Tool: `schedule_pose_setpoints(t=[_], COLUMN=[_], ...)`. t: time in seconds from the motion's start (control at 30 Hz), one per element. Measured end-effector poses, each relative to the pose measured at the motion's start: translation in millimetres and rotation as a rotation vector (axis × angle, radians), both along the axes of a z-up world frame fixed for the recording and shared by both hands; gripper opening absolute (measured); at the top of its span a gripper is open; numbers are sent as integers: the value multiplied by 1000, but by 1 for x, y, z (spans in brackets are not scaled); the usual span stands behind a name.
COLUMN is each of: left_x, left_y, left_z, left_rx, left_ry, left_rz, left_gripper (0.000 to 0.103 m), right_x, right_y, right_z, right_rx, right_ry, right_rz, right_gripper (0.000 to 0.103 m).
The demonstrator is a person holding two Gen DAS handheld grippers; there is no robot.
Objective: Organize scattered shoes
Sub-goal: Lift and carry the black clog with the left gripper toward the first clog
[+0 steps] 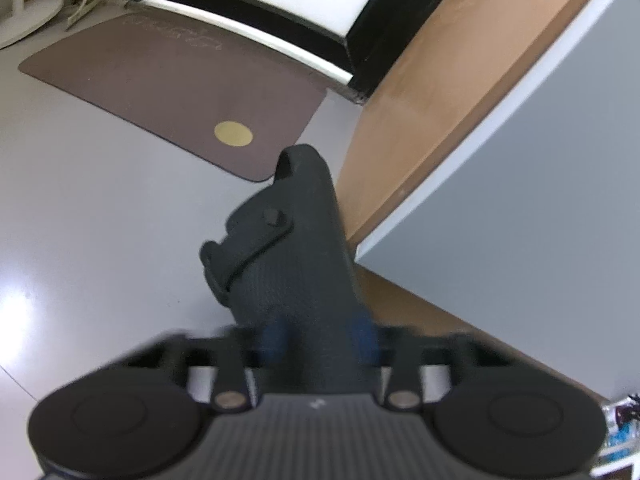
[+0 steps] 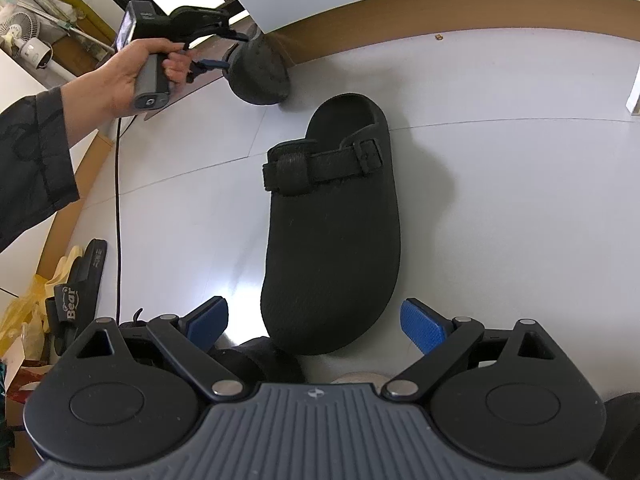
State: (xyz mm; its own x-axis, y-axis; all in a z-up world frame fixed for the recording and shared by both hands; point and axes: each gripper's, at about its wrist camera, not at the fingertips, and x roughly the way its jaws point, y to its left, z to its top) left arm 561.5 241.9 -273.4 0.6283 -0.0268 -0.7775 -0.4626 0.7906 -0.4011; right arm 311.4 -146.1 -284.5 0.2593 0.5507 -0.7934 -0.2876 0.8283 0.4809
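Note:
My left gripper [image 1: 318, 336] is shut on a black clog [image 1: 288, 248] and holds it off the floor, its strap side up. In the right wrist view the same gripper [image 2: 218, 50] holds that clog [image 2: 258, 76] near the brown baseboard, sole facing the camera. A second black clog [image 2: 332, 232] lies flat on the white floor, toe toward my right gripper [image 2: 316, 322]. My right gripper is open and empty, its blue pads [image 2: 424, 326] either side of the toe, just short of it.
A brown doormat [image 1: 172, 88] lies before a dark door frame. A brown baseboard [image 2: 400, 4] runs along the wall. Black "Bear" slippers [image 2: 76, 284] and yellow bags sit at the left. A black cable [image 2: 118, 216] crosses the floor.

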Motion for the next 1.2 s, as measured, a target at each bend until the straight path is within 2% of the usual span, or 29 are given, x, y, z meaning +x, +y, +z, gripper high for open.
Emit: schedule_pose_setpoints(t=[0.07, 0.17, 0.2, 0.23, 0.27, 0.3, 0.33, 0.4, 0.57, 0.87, 1.2], left_x=[-5, -11, -12, -12, -13, -13, -15, -14, 0, 36, 59], left_y=[5, 9, 10, 11, 12, 13, 11, 9, 12, 4, 1], left_z=[-2, -4, -5, -5, -6, -5, -3, 1, 1, -5, -9], left_rx=[-9, -26, -37, -46, -54, -51, -43, -23, 5, 144, 177], left_ry=[22, 21, 16, 9, 3, -14, -29, -46, -61, -17, -13], left_rz=[-10, 7, 21, 33, 46, 57, 61, 64, 52, -92, -97], left_gripper=[5, 16, 25, 43, 52, 68, 78, 84, 93, 96, 103], right_x=[-1, -1, -1, -1, -1, 0, 0, 2, 3, 13, 23], right_y=[3, 7, 7, 7, 7, 6, 5, 2, -1, -2, 4], right_z=[0, 1, 0, 0, 0, -1, -1, -3, -9, -13, -17], right_rx=[2, 2, 1, 0, -2, -2, -3, -6, -13, 10, 24], right_ry=[1, 0, -1, -1, -1, 0, 2, 6, 12, 22, 16], right_rz=[4, 14, 15, 16, 16, 13, 10, 3, 2, 3, 26], right_gripper=[96, 96, 96, 96, 96, 96, 96, 96, 96, 96, 96])
